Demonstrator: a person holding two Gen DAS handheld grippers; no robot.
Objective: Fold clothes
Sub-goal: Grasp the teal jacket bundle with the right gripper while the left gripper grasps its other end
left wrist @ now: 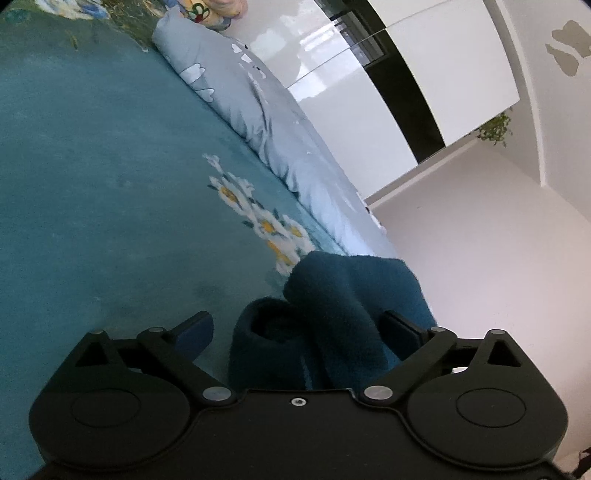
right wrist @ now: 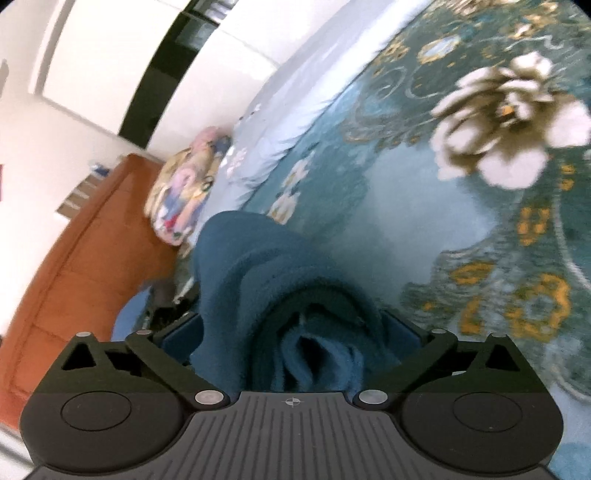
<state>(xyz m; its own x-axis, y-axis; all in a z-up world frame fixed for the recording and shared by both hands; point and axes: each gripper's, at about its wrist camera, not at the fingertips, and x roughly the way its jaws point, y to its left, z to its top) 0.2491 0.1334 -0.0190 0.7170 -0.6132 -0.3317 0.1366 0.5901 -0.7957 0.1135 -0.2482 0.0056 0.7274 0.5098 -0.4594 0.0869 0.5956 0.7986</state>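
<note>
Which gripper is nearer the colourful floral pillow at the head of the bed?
Probably the right gripper: the colourful floral pillow sits just beyond it, upper left. From the left gripper the pillow is far across the bed.

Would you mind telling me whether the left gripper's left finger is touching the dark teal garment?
Apart. The left wrist view shows bedspread between that finger and the dark teal garment.

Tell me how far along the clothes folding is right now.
Early stage. Nothing looks folded yet: the dark teal fleece garment is bunched, not flat. In hand: bunched fleece sits between the open fingers of the left gripper and the right gripper, above the teal floral blanket; actual grip unclear. Left: lay it flat and fold it.
</note>
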